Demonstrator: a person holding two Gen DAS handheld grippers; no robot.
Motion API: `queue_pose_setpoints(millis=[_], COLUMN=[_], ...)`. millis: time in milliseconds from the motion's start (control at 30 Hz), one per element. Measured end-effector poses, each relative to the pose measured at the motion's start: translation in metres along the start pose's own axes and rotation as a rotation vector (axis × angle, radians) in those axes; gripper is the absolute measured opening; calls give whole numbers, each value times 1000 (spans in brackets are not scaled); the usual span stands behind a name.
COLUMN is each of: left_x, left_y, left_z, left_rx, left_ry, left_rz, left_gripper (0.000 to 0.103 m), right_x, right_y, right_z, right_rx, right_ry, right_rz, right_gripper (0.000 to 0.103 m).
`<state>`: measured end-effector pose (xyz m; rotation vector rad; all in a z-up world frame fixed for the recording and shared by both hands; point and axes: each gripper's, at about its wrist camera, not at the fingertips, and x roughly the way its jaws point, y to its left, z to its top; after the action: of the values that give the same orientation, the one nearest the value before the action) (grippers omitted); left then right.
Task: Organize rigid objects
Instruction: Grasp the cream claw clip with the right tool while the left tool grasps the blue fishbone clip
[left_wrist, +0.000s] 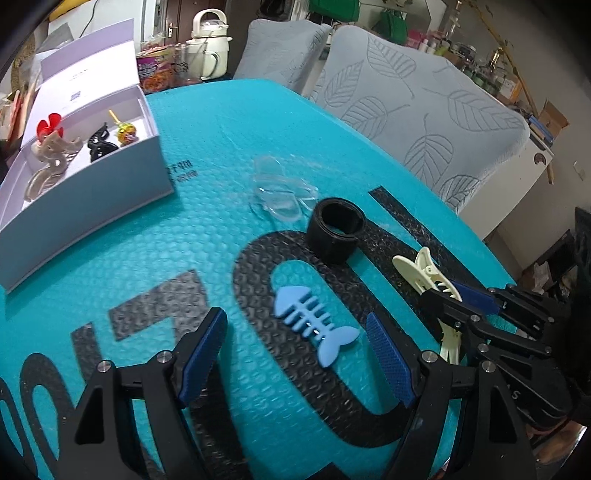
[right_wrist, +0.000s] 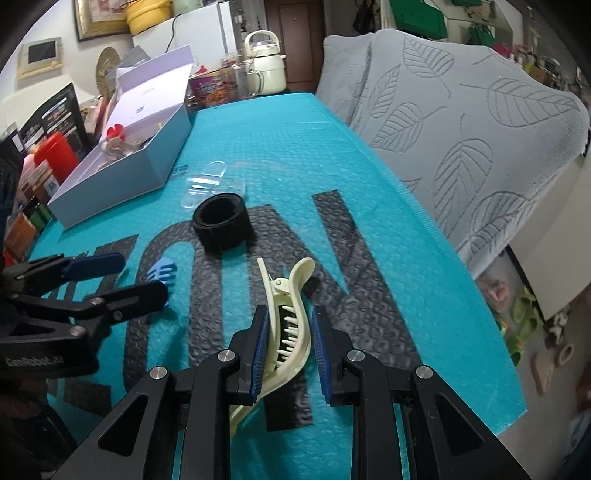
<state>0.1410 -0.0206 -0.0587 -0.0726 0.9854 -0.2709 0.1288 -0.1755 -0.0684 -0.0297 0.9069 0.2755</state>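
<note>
Cream hair claw (right_wrist: 286, 325) lies on the teal bubble mat (right_wrist: 280, 147) between the fingers of our right gripper (right_wrist: 290, 354), its long axis running along those fingers, away from the camera. Its curved handle tips point toward the far end of the mat and its teeth show dark in the gap between the blue pads (right_wrist: 258, 354). The left pad touches the claw's side; the right pad sits just beside it, so the jaws bracket the claw, narrowed but not yet pressed fully together on it.

From the left wrist view we see the same claw (left_wrist: 424, 273) at the right, with the right gripper (left_wrist: 460, 295) reaching in low and level over the mat.

Our left gripper (left_wrist: 295, 358) hovers with its fingers spread wide, holding nothing. A blue fishbone piece (left_wrist: 314, 325) lies on the mat between them, head toward the upper left, tail toward the lower right. Beyond it stands a black coiled band (left_wrist: 334, 230), and just past that a clear plastic piece (left_wrist: 280, 192). Farther left, the open white box (left_wrist: 92, 195) holds a red flower clip (left_wrist: 48, 127), a beige claw (left_wrist: 51, 155), a black clip (left_wrist: 99, 144) and a yellow-stemmed trinket (left_wrist: 123, 131).
</note>
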Motion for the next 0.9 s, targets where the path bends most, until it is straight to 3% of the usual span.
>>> queue_pose_setpoints(millis=[100,233,333,400,833,867,900], left_x=[5,10,9,8,-1,-1,-2], left_y=[-7,-19,-21,-21,-7,-7,-6], left_z=[-1,-3,-2,-2,-4,-4,-5], left_rx=[28,106,117,119,84,84,85], left_ry=[-4,-24,-41,-47,-52,-54,-55], left_rz=[31,120,107,91,1,1,4], left_gripper=[78,54,44,28,20,19,19], right_x=[-2,-3,-2,-3,-1,0,0], right_y=[-3,-6,-6,-6,0,1,2], right_z=[0,-1,-2,-3,-4,-5,-5], right_rx=[5,5,4,7,-10,-16,-27], right_ry=[-7,-12,-13,-17,-23,-27,-32], right_rz=[2,2,5,12,-17,-22,-26], right_gripper=[33,40,42,45,46,45,33])
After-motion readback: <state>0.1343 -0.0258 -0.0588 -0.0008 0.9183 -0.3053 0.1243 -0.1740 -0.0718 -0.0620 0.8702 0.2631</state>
